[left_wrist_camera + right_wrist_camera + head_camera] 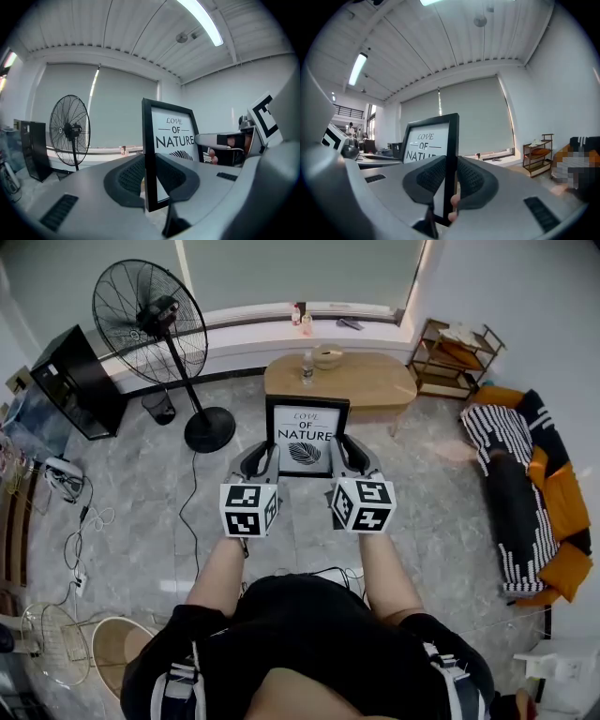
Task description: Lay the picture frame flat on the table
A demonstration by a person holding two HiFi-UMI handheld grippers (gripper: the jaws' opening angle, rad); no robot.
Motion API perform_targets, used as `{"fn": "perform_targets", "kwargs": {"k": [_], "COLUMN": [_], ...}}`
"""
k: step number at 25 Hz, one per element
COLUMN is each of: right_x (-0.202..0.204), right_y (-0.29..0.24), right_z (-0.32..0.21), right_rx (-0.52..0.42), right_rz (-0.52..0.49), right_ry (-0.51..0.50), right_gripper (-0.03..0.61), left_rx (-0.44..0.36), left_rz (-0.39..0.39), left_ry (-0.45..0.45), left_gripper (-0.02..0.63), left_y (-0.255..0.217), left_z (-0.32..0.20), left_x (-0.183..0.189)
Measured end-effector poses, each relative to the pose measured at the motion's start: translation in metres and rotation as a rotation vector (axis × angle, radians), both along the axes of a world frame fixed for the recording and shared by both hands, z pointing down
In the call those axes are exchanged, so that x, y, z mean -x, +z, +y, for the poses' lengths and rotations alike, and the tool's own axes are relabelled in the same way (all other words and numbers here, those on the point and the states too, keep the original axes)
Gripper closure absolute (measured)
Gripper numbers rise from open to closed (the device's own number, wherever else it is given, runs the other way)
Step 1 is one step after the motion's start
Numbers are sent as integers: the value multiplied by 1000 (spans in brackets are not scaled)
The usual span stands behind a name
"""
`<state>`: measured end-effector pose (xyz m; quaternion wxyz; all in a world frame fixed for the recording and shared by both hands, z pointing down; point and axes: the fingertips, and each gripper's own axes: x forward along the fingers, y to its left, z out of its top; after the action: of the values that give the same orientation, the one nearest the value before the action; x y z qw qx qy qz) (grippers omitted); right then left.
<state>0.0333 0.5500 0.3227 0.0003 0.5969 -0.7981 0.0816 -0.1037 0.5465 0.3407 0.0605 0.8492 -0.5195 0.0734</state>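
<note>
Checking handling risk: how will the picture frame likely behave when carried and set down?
Probably stiff: the picture frame looks straight though held only at its side edges by the left gripper and right gripper. Thin rim suggests light weight. Narrow and upright, it would likely tip if released.

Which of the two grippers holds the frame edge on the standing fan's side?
The left gripper, clamped on the picture frame's left edge, toward the standing fan; the right gripper clamps the opposite edge.

Right gripper [451, 182], jaws closed on black edge of upright picture frame [424, 140], wooden shelf [539, 157] far right
</note>
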Motion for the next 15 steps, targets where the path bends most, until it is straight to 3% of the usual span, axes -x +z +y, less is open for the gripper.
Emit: {"fn": "perform_targets", "kwargs": {"k": [15], "right_x": [55], "right_y": [-6], "right_z": [-42], "right_rx": [-18], "right_rz": [34], "right_ry": [26], "right_gripper": [488], "left_rx": [-19], "left_rz": [28], "left_ry": [35], "left_gripper": [532], "left_y": [-2], "left_z": [-46], "left_x": [54]}}
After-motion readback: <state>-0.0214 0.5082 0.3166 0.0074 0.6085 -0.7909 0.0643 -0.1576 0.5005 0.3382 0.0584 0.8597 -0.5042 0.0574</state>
